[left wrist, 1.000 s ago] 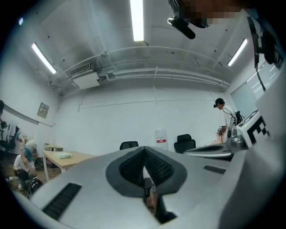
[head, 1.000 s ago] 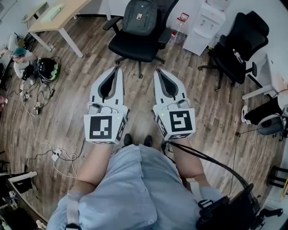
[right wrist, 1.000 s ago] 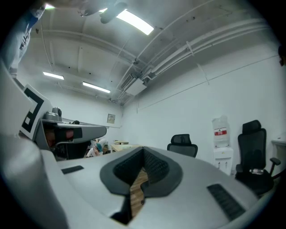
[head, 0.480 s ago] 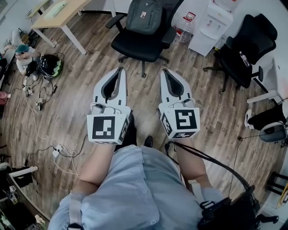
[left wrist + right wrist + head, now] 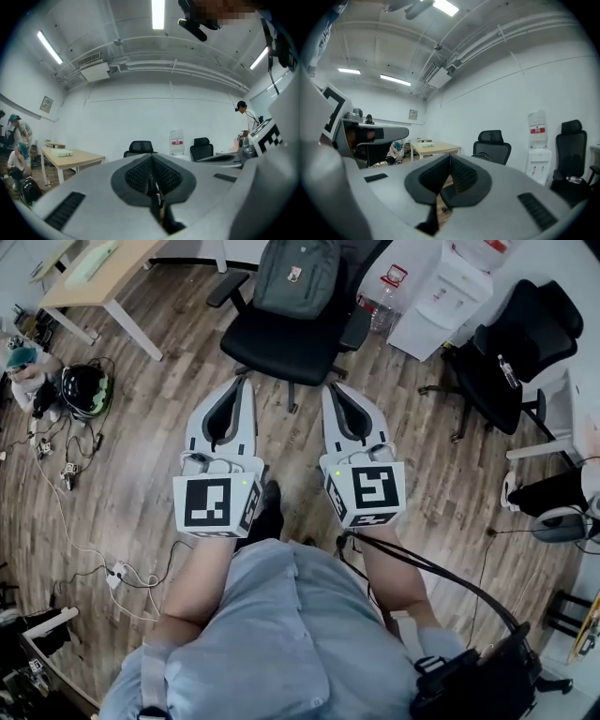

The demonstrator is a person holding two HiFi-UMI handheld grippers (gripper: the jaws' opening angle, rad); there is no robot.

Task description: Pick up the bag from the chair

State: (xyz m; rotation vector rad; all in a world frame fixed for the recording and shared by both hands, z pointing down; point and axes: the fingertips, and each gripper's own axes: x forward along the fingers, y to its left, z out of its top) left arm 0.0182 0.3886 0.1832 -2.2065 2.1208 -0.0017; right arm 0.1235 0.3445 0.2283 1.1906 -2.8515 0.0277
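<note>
- The grey bag sits upright on the seat of the black chair, leaning on its backrest. It is zipped, so I cannot tell what is inside.
- My left claw hangs short of the chair, off its front left corner. Its jaws are pressed together with nothing between them.
- My right claw hangs short of the chair's front right corner. Its jaws also meet at the tips and grip nothing.
- Neither claw touches the bag or the chair.
- A large water jug with a red handle stands on the floor, just right of the chair. The white water dispenser stands beyond the jug.
- A second black chair stands further right of the chair, with a small bottle-like thing on its seat.
- A wooden table stands to the left of the chair, with a pale flat item on top.
- Well left of the chair, a person in a teal cap sits on the floor beside a dark round bag or helmet. Loose cables trail from there to a power strip.
- Wood-plank floor lies between my claws and the chair. My shoe shows below the claws.
- The gripper views show white walls and strip lights on the ceiling.
</note>
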